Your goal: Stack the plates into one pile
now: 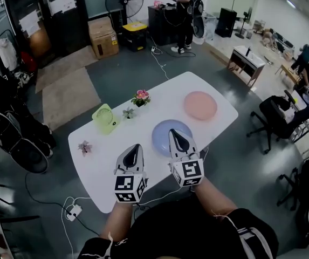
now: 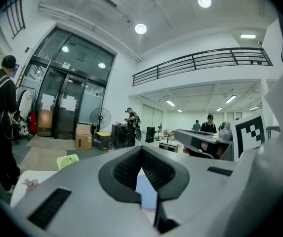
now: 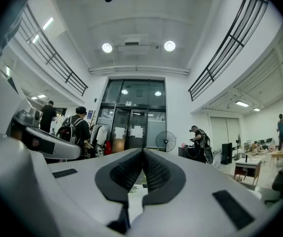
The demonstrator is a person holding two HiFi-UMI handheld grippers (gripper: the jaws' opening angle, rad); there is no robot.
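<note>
Two plates (image 1: 200, 105), one fan (image 1: 104, 117), perhaps three flowers (image 1: 141, 97)

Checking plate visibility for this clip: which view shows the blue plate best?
The head view: the blue plate lies on the table, its near edge behind the right gripper. The left gripper view shows only a blue sliver past its jaws; the right gripper view shows none.

My left claw (image 1: 136, 147) and right claw (image 1: 175, 134) are pale grey shells carrying black-and-white marker cubes (image 1: 128, 189). At lower right, my black sleeve (image 1: 249, 236) has white stripes.
</note>
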